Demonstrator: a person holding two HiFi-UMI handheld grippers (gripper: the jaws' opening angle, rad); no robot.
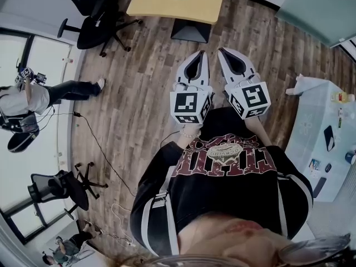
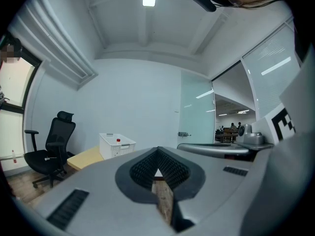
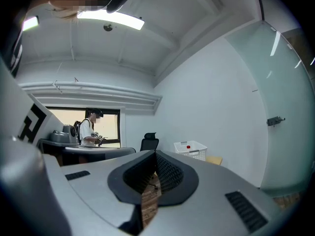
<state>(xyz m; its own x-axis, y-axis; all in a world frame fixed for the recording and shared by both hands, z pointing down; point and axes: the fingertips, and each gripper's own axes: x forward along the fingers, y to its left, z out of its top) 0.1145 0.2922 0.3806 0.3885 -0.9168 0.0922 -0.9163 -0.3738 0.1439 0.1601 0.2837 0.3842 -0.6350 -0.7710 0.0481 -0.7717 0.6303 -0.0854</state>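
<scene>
Two grippers were all we had in hand, and neither carried anything. The left gripper had its jaws pressed together at the tips, with only a sliver of wooden floor showing through the slot behind them. The right gripper was clenched the same way, with nothing in it. We held them side by side in front of our chest, pointing forward over the floor, their marker cubes just beside each other. Nearest ahead of the tips stood the yellow table, apart from both grippers. The white basket sat on its top, and in it lay a small red thing that we could not make out. A black office chair stood to the left of the table, and a thin cable ran across the floor on that side. We judged the closeness of the two cubes to be the first hazard, since a small inward drift of either hand could knock them together. With the jaws shut, tips brought against the basket would likely shove it along the tabletop. A step to the left could also catch the cable.
</scene>
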